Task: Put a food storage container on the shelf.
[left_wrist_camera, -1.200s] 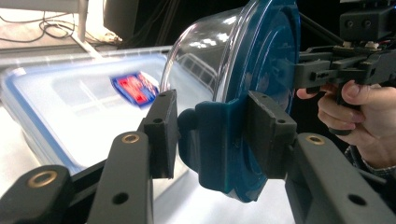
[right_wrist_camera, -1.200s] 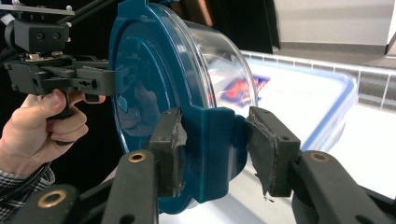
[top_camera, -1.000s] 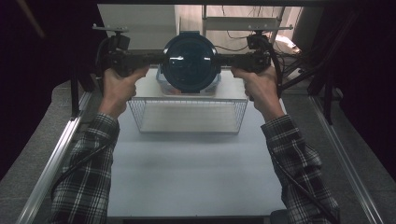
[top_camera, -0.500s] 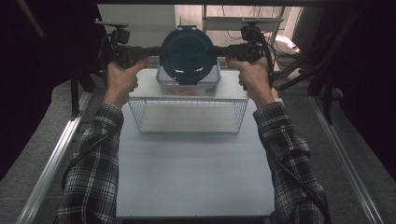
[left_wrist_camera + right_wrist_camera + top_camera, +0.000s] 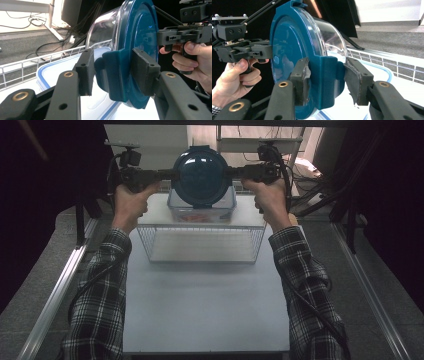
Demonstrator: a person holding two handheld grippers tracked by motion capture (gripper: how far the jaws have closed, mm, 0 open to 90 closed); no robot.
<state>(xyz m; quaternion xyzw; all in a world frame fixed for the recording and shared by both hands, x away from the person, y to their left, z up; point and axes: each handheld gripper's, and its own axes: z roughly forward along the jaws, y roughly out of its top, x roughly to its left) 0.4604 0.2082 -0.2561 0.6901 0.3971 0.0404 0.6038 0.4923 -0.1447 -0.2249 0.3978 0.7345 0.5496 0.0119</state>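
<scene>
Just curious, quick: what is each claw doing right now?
Left claw: closed on a side clip of the round container.
Right claw: closed on the opposite clip.

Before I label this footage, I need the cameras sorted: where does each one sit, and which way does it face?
High view: above the person's side, looking forward and down on the table; both forearms, hands and claws show.
Left gripper view: rides the left claw, looking along its jaws at the round container.
Right gripper view: rides the right claw, facing the container's opposite side.
Shared: each gripper view shows the container and the other hand.
</scene>
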